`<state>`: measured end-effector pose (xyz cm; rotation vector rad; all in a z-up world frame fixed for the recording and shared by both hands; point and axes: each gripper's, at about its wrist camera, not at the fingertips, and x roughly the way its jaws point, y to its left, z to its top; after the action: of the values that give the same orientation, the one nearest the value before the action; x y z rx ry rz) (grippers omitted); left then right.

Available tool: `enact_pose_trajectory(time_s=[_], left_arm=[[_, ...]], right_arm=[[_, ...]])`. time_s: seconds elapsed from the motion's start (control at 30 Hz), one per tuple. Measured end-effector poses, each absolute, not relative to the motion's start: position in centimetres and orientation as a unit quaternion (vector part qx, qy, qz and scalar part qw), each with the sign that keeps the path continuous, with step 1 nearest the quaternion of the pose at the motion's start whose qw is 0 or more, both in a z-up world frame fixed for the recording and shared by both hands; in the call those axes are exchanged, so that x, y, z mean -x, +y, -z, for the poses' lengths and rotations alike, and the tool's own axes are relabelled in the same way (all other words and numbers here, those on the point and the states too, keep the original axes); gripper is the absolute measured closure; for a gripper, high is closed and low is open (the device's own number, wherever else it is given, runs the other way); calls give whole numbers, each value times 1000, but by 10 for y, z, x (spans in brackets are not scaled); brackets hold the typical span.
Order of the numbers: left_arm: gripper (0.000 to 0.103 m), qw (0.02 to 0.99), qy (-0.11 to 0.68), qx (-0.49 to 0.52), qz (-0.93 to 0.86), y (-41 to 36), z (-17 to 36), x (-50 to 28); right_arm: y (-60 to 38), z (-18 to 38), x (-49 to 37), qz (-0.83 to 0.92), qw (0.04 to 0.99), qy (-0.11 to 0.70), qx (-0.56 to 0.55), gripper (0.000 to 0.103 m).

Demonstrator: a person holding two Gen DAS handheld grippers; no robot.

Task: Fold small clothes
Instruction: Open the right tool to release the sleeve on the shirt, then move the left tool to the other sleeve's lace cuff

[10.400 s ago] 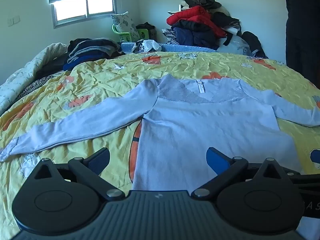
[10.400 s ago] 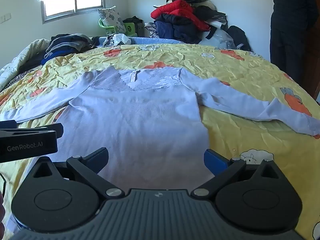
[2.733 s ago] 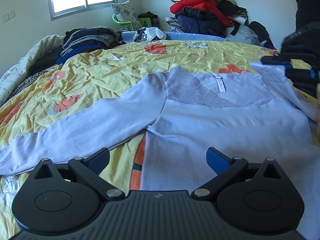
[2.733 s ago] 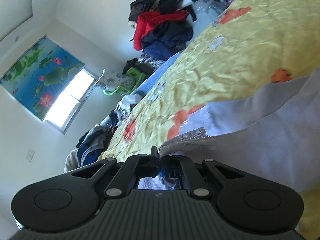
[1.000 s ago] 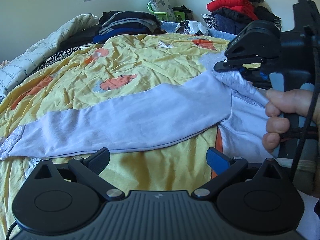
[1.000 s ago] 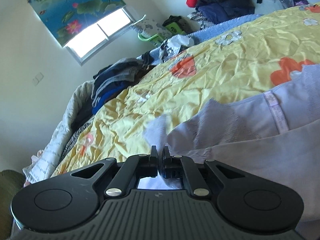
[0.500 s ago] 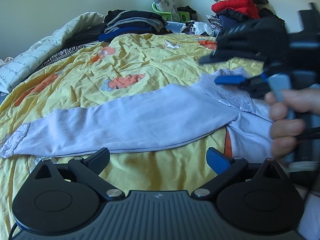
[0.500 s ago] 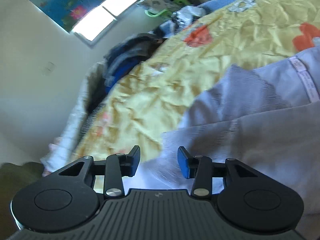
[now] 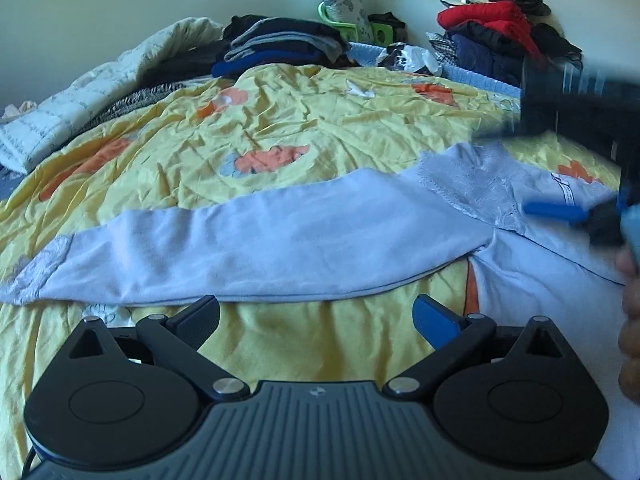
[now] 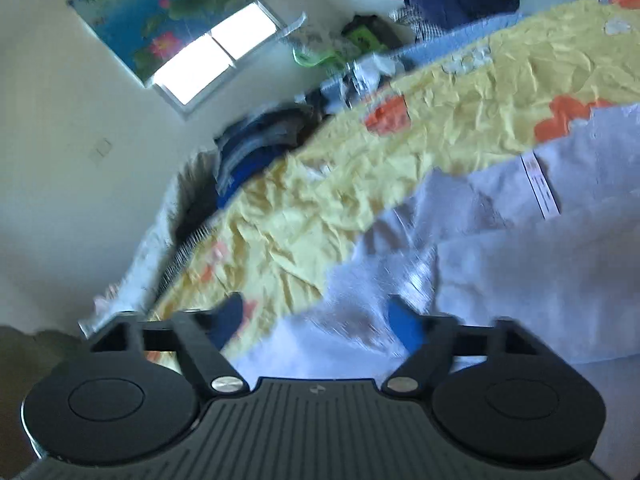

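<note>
**Right sleeve laid over, left sleeve waits**

The right gripper (image 10: 316,320) is opening its jaws above the pale blue top (image 9: 520,280); the lace cuff (image 9: 472,184) lies under the fingertips, touched by neither pad. The left gripper (image 9: 316,316) hangs with jaws spread and empty, just this side of the left sleeve (image 9: 248,248), which stretches flat across the yellow quilt (image 9: 300,128) toward the left edge of the bed.

The step in hand looks like letting go of the folded right sleeve. To do it well, lift clear straight off the cloth so the cuff is not dragged, then take the left sleeve near its cuff and carry it across the chest.

Stacked dark clothes (image 9: 280,40) and a red-topped heap (image 9: 488,20) lie at the far end, well apart. Only the right gripper, crossing the left's view, crowds the path.
</note>
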<state>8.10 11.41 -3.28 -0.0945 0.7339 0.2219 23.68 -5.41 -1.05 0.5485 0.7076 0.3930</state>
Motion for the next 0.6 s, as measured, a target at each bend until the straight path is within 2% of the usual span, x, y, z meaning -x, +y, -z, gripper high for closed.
enact_pose_trajectory(time_s=[0.03,0.07,0.27,0.6], left_arm=[[0,927,355,49,-108,115,32,-79],[0,929,351,50,-109,116,32,-77],[0,924,357,44,-127,122,35,-75],[0,921,359,49,-141,129,37,-73]], right_arm=[[-57,17,-240,-168,878,366,-260,35],[-60,20,-241,-152,874,378,-264,39],[-74,18,-193,-160,894,335,-253,35],[-92,37,-168,-140,890,354,-250,35]])
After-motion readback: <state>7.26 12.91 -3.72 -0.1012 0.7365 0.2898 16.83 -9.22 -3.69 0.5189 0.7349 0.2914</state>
